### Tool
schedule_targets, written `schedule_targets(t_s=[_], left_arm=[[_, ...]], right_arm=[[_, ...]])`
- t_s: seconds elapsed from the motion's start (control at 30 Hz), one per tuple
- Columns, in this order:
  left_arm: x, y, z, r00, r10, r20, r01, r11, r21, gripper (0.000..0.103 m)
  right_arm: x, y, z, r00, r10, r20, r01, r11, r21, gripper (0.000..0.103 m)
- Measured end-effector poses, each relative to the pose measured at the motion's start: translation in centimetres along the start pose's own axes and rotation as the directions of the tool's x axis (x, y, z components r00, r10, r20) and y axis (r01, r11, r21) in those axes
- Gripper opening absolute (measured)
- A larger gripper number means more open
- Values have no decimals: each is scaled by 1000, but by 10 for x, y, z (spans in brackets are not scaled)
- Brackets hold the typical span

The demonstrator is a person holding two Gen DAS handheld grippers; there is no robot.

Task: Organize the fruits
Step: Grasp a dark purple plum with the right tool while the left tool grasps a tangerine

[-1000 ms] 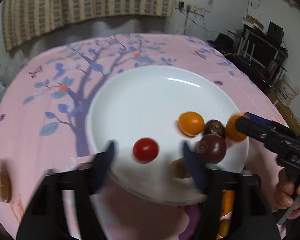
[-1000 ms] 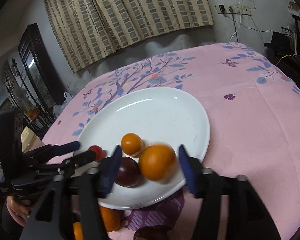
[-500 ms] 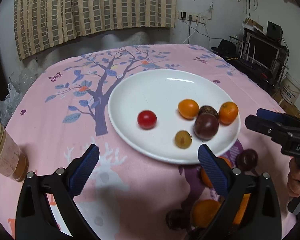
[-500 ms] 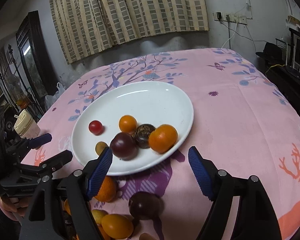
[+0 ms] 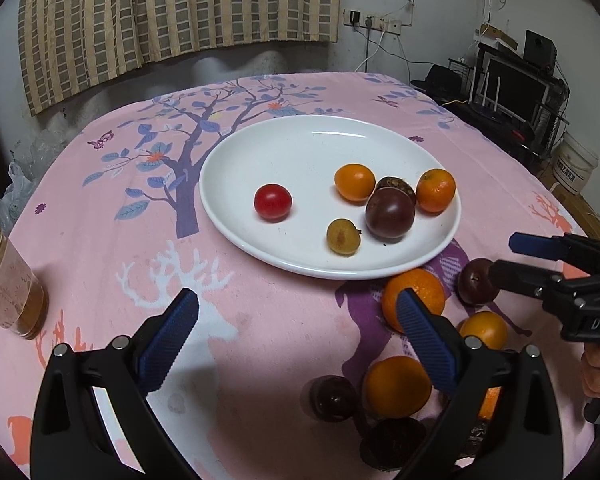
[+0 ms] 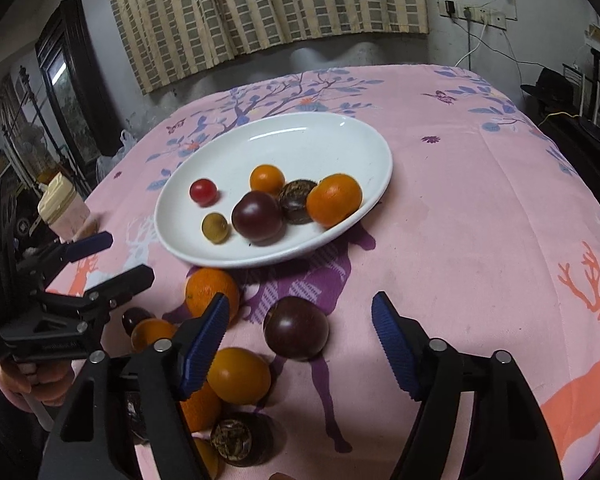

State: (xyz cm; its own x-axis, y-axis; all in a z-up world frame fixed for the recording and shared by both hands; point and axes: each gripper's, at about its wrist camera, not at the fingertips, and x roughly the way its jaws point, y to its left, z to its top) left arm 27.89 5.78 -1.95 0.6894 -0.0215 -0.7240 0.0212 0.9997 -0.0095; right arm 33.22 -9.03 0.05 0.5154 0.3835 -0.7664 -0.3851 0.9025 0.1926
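Dark plum [image 6: 296,333] between open right fingers [image 6: 204,338], untouched.

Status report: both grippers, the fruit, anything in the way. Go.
Left gripper open, empty. Right gripper open, jaws just narrowed, dark plum between them, untouched. Six fruits on white plate, more loose on tablecloth. Nothing blocking.

Legible text was scarce. White letters "DAS" stood on the black body of the right gripper [image 5: 500,258], at the right edge of the left wrist view, cut off by the frame. Print on the white bucket [image 5: 574,166], upper right, was unreadable.
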Motion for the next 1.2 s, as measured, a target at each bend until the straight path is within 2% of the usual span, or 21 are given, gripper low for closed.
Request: schedule_targets(t_s=[0.1,0.27,0.33,0.4,0.53,0.63,0.73,0.8,0.87,1.0,1.2], left_arm=[[1,2,-1,1000,-7,-8,7,1000,-11,97],[1,4,-1,1000,-17,-16,16,1000,-27,97],[1,6,0,1000,-23,-18,22,999,-32,97],[1,6,-1,999,-29,-21,28,999,-37,97],[2,6,-2,998,-50,-33,49,998,-46,97],[6,2,-2,990,-124,-64,120,991,-57,97],[11,-9,-1,977,-191,-96,186,981,-61,97],[15,-18,0,968,-221,-115,216,975,-57,92],[20,-29,1,964,-227,-137,224,974,-37,81],[32,-48,3,965,-199,-172,200,980,-11,75],[46,-61,7,966,-163,-201,167,986,5,56]], right_arm=[[8,1,-3,999,4,-41,-4,1000,-7,62],[17,2,-6,997,-11,-76,10,1000,-18,58],[19,2,-7,997,-8,-79,7,1000,-19,53],[20,2,-7,997,3,-80,-4,1000,-19,39],[18,-2,-6,996,26,-84,-26,1000,5,38],[12,-13,-2,995,74,-61,-69,995,76,38],[0,-20,1,998,67,-8,-65,992,109,38],[-5,-24,2,997,72,10,-73,989,127,38],[-6,-26,3,997,77,16,-78,987,137,38],[-8,-25,3,997,72,23,-74,989,131,38],[-11,-23,3,996,77,33,-81,989,123,38]])
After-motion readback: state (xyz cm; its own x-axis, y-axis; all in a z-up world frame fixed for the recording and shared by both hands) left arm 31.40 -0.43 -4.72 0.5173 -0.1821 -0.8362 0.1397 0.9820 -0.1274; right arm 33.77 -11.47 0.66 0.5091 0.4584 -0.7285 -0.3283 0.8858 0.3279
